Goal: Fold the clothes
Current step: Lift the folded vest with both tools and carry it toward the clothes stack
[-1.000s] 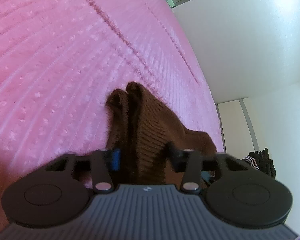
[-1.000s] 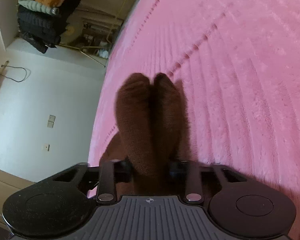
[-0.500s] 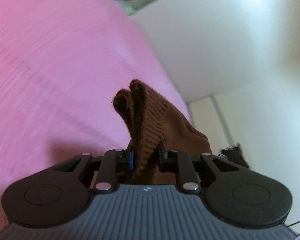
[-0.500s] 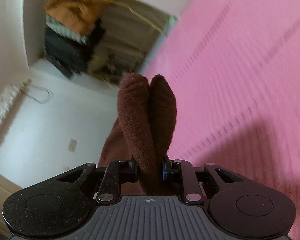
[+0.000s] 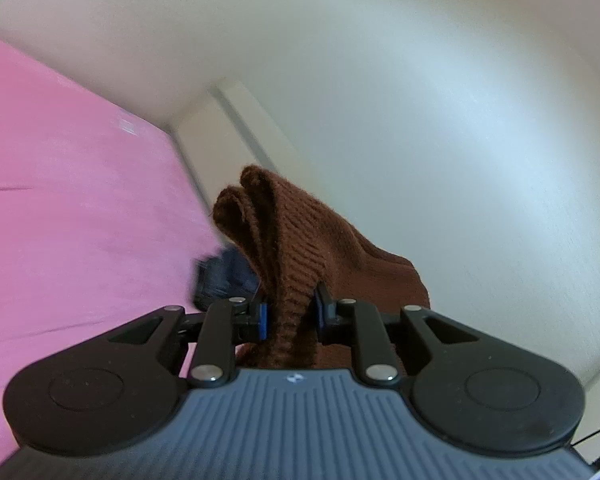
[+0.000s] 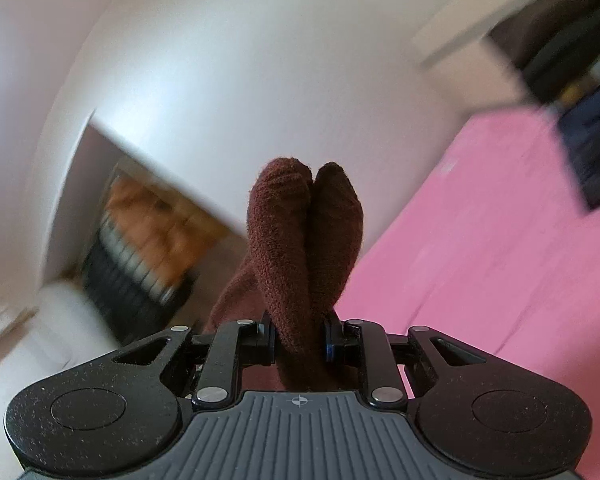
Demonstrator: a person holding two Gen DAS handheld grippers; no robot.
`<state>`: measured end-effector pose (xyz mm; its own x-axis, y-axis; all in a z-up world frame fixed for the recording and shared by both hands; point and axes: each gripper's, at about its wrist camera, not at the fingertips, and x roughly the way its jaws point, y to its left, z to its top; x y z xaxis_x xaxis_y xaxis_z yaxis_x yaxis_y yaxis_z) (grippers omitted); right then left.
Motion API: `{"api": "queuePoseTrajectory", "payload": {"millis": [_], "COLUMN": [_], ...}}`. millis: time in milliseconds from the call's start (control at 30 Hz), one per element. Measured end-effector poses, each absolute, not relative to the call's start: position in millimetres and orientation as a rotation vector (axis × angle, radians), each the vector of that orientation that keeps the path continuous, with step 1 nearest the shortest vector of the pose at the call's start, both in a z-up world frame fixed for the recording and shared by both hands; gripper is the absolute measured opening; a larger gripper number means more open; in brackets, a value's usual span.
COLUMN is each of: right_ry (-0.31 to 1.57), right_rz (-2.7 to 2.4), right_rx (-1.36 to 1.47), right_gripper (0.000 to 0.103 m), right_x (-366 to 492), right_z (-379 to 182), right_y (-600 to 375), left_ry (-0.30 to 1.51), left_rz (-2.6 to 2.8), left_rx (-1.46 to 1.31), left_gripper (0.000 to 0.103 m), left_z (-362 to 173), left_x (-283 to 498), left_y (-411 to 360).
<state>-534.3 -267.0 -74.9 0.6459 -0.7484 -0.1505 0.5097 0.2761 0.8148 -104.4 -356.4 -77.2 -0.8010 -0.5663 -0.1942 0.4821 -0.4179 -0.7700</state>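
A brown knitted garment [image 5: 300, 236] is pinched between the pads of my left gripper [image 5: 290, 314], which is shut on a bunched fold of it. The fabric sticks up past the fingers and hangs down to the right. In the right wrist view another bunched fold of the same brown garment [image 6: 304, 240] stands up between the pads of my right gripper [image 6: 300, 342], also shut on it. Both grippers are lifted high above the pink bedspread [image 5: 72, 220] and point almost level. The rest of the garment is hidden below the grippers.
The pink bedspread [image 6: 480, 248] fills the lower side of both views. White walls [image 5: 380, 60] lie ahead. A dark blue item [image 5: 224, 276] lies at the bed's edge. A blurred shelf with orange and dark clothes [image 6: 148, 240] stands at the left in the right wrist view.
Both grippers closed tighter on the brown garment and rose sharply off the bed with it. The views swung up from the bedspread to the walls.
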Motion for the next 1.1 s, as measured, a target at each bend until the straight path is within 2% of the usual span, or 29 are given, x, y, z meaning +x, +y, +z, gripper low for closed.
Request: {"api": "queuePoseTrajectory", "payload": {"millis": [167,367,600,800,1100], "right_ry": [-0.342,-0.345,-0.369,-0.386,-0.325], "right_rz": [-1.008,-1.025,-1.015,-1.018,-1.051], "right_rx": [0.937,0.932,0.859,0.892,1.157], "right_gripper": [0.02,0.02,0.02,0.02,0.02], "right_x": [-635.2,-760.8,-870.0,-903.5,-912.6], "right_z": [-57.3,-29.0,18.6,17.0,-68.9], "right_y": [-300.7,-417.3,-549.8,-622.5,-698.4], "left_ry": [1.19,1.22,1.117,1.026,1.161], "left_rz": [-2.333,-2.34,-2.351,-2.344,-2.201], "left_rx": [-0.089,-0.142,-0.166,-0.101,0.077], "left_gripper": [0.017,0.016,0.016,0.017,0.016], "left_z": [-65.7,-55.0,-4.6,23.3,-40.4], "left_x": [-238.1,-398.9,-544.5,-601.5,-629.0], "left_y": [-436.4,-528.8,-636.6,-700.0,-776.0]}}
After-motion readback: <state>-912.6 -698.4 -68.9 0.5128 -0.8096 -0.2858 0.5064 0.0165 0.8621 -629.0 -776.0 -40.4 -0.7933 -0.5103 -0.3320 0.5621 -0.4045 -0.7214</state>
